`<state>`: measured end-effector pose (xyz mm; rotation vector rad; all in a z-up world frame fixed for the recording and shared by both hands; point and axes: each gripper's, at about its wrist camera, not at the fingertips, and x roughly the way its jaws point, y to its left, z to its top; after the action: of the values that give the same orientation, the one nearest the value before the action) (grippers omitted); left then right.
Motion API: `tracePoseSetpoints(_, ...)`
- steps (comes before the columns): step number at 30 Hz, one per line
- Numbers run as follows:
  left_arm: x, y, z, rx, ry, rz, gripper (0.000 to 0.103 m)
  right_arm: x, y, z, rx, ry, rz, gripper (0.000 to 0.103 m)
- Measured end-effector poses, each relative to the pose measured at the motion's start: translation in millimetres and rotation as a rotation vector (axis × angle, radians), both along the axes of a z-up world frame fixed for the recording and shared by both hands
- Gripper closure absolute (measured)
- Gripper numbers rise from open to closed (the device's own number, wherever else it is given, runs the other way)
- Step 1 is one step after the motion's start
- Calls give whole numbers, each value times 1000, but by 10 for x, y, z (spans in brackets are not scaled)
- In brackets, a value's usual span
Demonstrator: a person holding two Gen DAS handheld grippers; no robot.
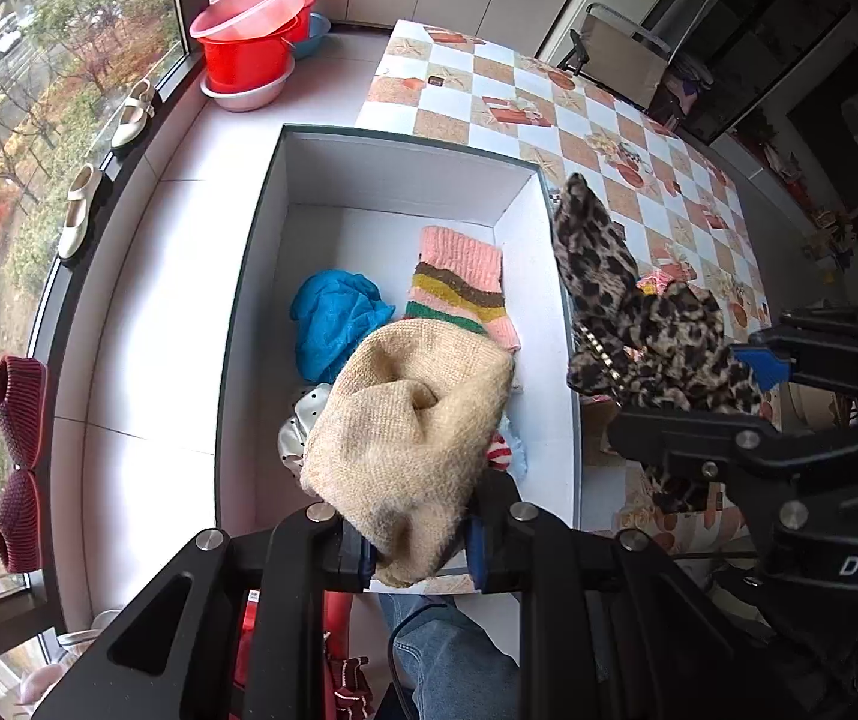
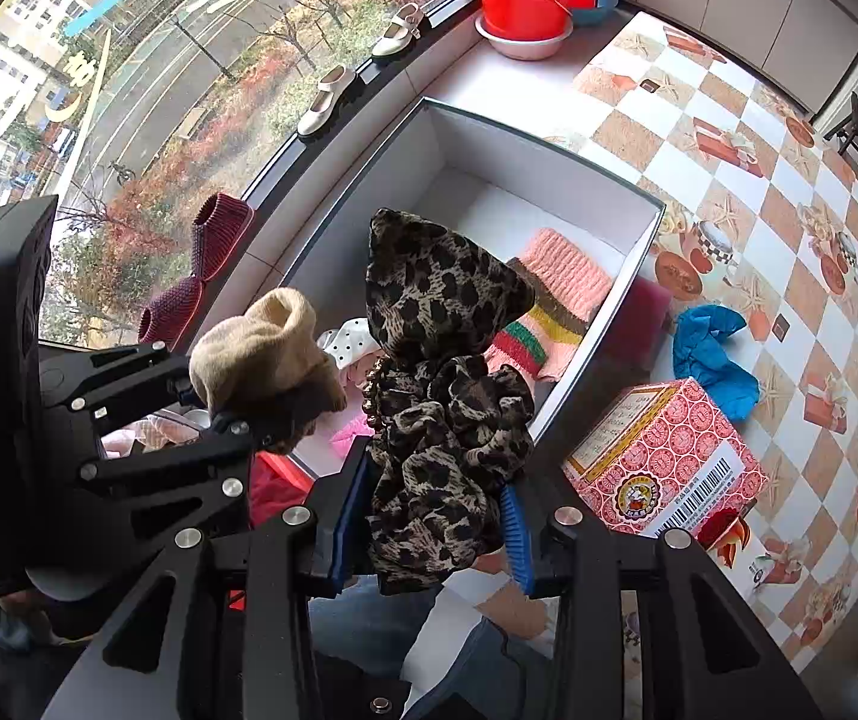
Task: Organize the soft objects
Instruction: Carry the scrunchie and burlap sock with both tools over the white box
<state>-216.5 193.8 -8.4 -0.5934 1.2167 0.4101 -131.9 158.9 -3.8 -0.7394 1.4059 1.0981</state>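
Note:
My left gripper (image 1: 420,546) is shut on a beige knit piece (image 1: 411,426) and holds it over the near end of the white box (image 1: 393,180). My right gripper (image 2: 429,531) is shut on a leopard-print bow (image 2: 441,360) with a small chain, held above the box's near right edge (image 2: 639,276). In the box lie a pink striped sock (image 1: 459,282), a blue cloth (image 1: 333,324) and a polka-dot piece (image 1: 303,420). The right gripper with the bow also shows in the left wrist view (image 1: 747,384); the left gripper with the beige piece shows in the right wrist view (image 2: 261,354).
A checkered table (image 2: 759,192) carries a blue cloth (image 2: 711,354), a red patterned carton (image 2: 669,456) and a pink item (image 2: 648,306) beside the box. Red and pink basins (image 1: 255,36) stand on the white ledge. Shoes (image 1: 81,210) and maroon slippers (image 1: 18,456) sit on the windowsill.

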Motion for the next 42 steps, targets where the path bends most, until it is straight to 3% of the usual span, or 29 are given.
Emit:
tracePoseSetpoints(22, 528, 473, -18, 54, -3, 93, 79, 452, 358, -147, -14, 40, -99, 62)
tracePoseSetpoints(42, 670, 497, -247, 39, 61, 90, 79, 679, 536, -317, -43, 57, -151, 62)
